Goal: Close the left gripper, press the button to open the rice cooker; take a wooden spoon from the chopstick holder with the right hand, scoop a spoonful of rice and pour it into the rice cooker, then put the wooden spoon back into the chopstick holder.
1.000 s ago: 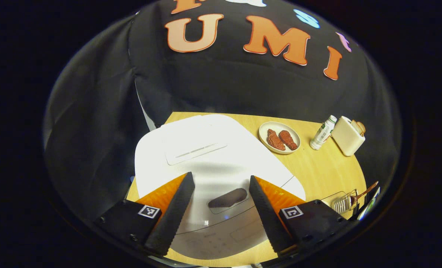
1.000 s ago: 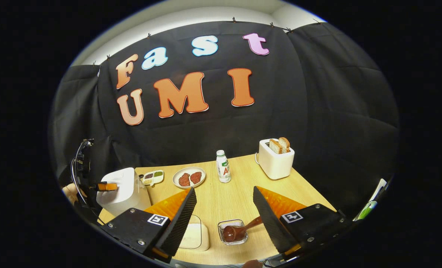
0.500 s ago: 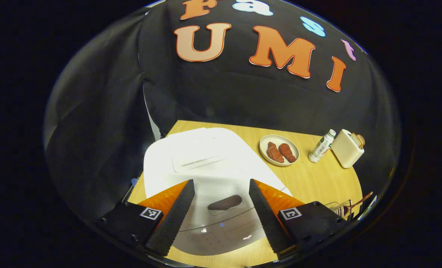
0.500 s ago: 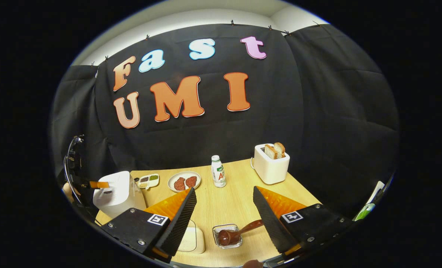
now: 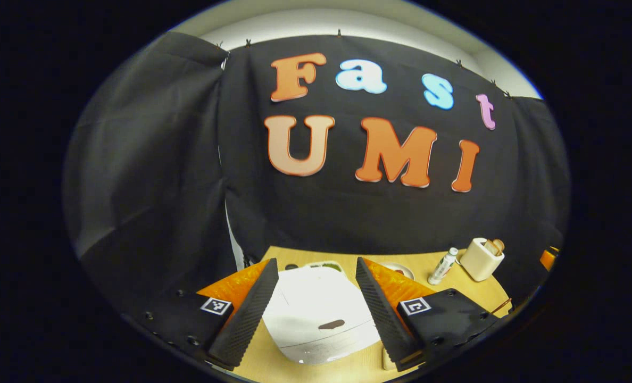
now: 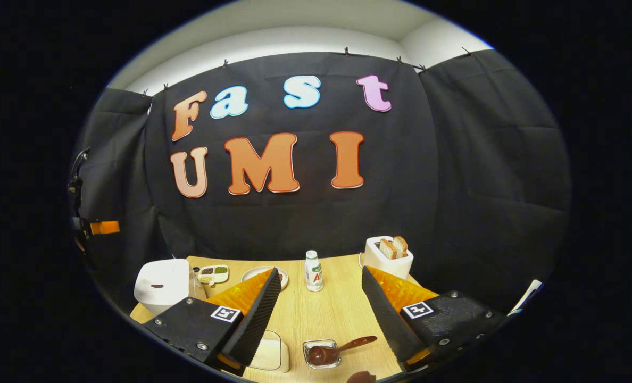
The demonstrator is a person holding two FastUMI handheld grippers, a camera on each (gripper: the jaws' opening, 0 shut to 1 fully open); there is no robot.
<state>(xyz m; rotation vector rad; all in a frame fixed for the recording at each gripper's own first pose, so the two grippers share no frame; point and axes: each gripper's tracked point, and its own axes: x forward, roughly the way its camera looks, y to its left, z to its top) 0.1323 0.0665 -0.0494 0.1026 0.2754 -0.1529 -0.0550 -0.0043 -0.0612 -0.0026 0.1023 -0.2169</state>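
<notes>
Both grippers open and holding nothing: left gripper (image 5: 316,311) hangs over the rice cooker (image 5: 321,314) near the tabletop's (image 6: 321,314) left edge, lid shut, probably lining up the button (image 5: 332,324), and right gripper (image 6: 321,314) faces the wooden spoon (image 6: 337,349) at the front edge.

Black cloth wall (image 6: 454,186), pale ceiling strip (image 6: 294,32), light wooden table (image 6: 321,314)

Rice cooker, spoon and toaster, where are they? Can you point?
Rice cooker (image 5: 316,306): left gripper view, on its white lid.
Spoon (image 6: 321,355): right gripper view, on its bowl, in the clear holder.
Toaster (image 6: 388,261): right gripper view, on its white front.
</notes>
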